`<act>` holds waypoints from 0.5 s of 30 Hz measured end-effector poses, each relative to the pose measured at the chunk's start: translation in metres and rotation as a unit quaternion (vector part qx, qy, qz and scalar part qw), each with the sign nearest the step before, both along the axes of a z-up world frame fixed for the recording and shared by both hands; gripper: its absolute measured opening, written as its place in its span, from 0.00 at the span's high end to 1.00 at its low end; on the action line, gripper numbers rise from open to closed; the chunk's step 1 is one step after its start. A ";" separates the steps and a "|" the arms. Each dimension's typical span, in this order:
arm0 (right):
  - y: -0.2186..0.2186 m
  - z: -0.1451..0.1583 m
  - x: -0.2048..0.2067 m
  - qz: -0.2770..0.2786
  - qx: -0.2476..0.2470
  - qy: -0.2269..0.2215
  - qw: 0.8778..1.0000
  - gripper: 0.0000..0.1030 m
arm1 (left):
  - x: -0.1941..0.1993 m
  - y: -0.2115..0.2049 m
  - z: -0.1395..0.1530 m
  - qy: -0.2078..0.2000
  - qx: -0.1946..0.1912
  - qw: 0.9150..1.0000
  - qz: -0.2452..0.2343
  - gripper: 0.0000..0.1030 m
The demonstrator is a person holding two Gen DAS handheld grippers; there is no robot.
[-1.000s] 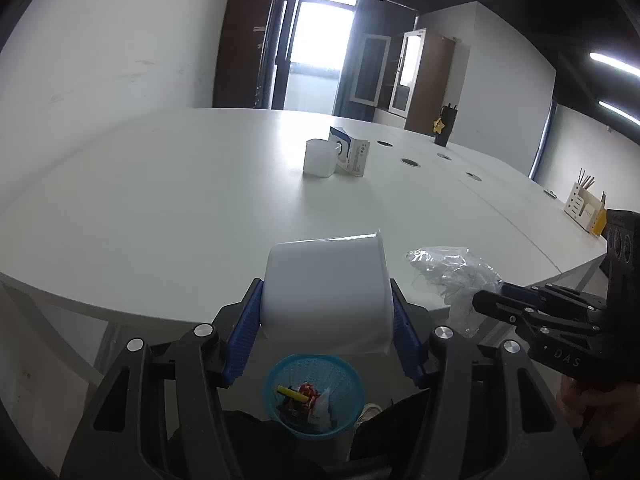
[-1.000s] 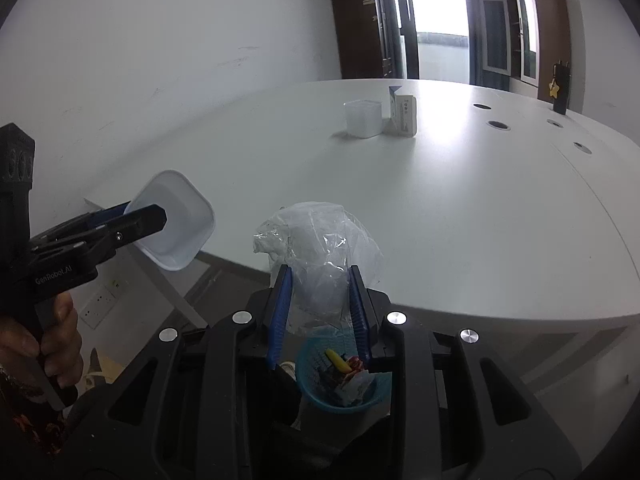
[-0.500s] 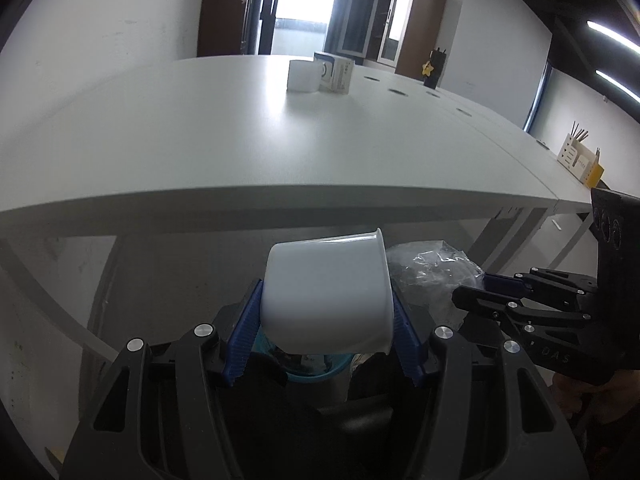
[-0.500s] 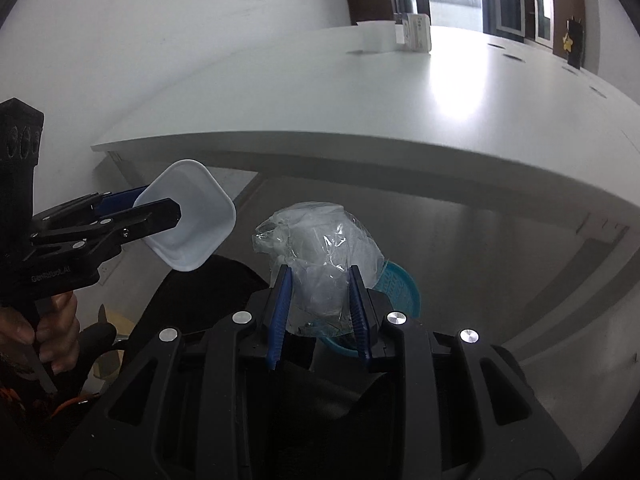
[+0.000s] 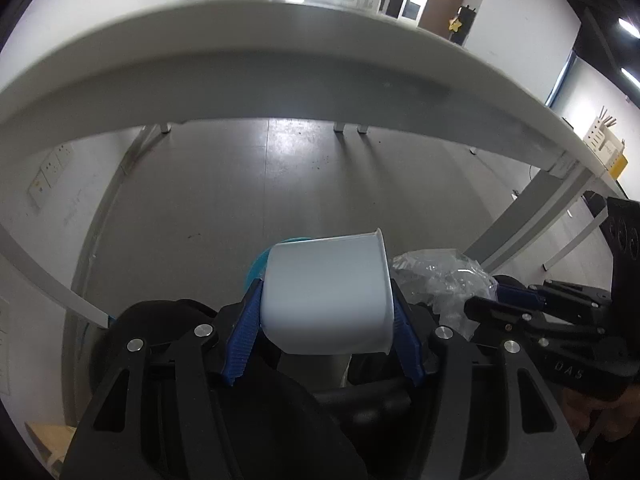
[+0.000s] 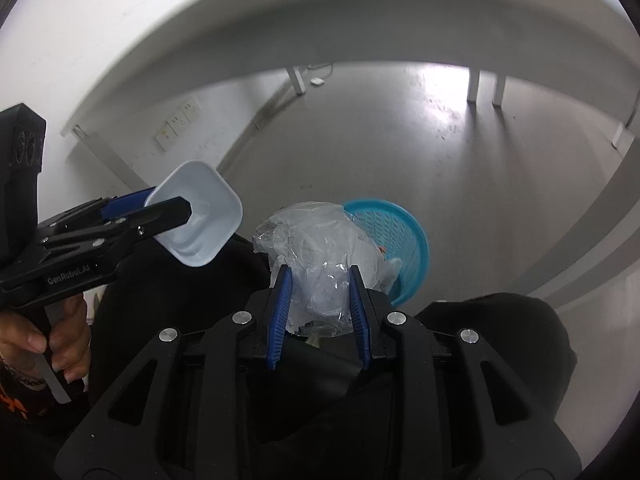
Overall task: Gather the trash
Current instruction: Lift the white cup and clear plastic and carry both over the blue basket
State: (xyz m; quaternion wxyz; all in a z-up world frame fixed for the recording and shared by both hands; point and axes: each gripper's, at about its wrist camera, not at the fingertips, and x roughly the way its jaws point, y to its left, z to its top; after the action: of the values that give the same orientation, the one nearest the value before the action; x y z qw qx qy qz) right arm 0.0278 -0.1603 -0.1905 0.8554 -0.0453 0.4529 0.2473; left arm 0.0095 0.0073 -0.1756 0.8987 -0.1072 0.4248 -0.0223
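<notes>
My left gripper point(image 5: 326, 312) is shut on a white plastic cup point(image 5: 326, 292), held on its side with its mouth to the right; it also shows in the right wrist view point(image 6: 198, 214). My right gripper point(image 6: 320, 292) is shut on a crumpled clear plastic bag point(image 6: 320, 240), which also shows in the left wrist view point(image 5: 440, 276). A blue mesh bin point(image 6: 394, 236) stands on the floor just beyond and right of the bag. In the left wrist view only the bin's rim point(image 5: 256, 266) peeks out behind the cup.
Both grippers are below the edge of the white table point(image 5: 280, 60), whose underside arcs overhead point(image 6: 360, 20). Table legs point(image 5: 532, 216) stand on the grey floor point(image 6: 400, 148). Wall sockets point(image 6: 178, 122) are at the left. Dark clothing fills the foreground.
Both grippers have dropped from above the tabletop to below its edge and tilted down toward the floor. The blue bin has come closer. Both still hold their items.
</notes>
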 end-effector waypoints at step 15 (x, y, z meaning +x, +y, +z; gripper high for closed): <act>0.018 -0.056 0.069 0.002 -0.036 0.069 0.997 0.74 | 0.073 0.018 -0.075 0.069 -0.043 0.996 0.044 0.43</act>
State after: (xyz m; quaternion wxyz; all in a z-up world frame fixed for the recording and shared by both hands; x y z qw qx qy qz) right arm 0.0971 -0.1425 -0.2466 0.8194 -0.0602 0.5192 0.2353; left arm 0.0827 0.0252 -0.2509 0.8619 -0.1660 0.4791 0.0062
